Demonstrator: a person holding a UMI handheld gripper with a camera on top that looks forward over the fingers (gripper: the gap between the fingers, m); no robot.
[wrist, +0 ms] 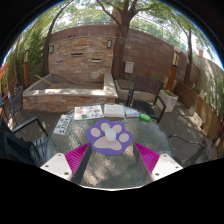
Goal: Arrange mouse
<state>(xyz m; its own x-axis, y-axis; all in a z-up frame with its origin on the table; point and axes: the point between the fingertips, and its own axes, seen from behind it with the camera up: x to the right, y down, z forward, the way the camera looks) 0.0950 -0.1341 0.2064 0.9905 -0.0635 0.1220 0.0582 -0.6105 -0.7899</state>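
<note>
Gripper (pixel 112 150) was held open above the near edge of the table (pixel 62 146), fingers spread wide, nothing between the magenta pads (pixel 80 161). A purple mat with a paw print (pixel 110 136) was seen just ahead of the fingers, lying flat on the table. A keyboard (pixel 63 124) was noted beside the mat's left edge, and flat boxes or books (pixel 101 111) beyond its far edge. A small dark object (pixel 145 117) was seen just past the mat's far right corner; this was judged likely to be the mouse, though it could not be told for sure. Nothing was seen on the mat itself. A brick wall (pixel 85 55) and patio chairs (pixel 143 92) were in the background. The step in hand was judged to be the reach for the mouse, not yet begun. For a clean grasp, the gripper should be carried over the mat toward the dark object, the fingers kept open and lined up to either flank of it, then lowered until the pads sit low on its sides before closing. The boxes close by should be kept clear of the outer finger.
</note>
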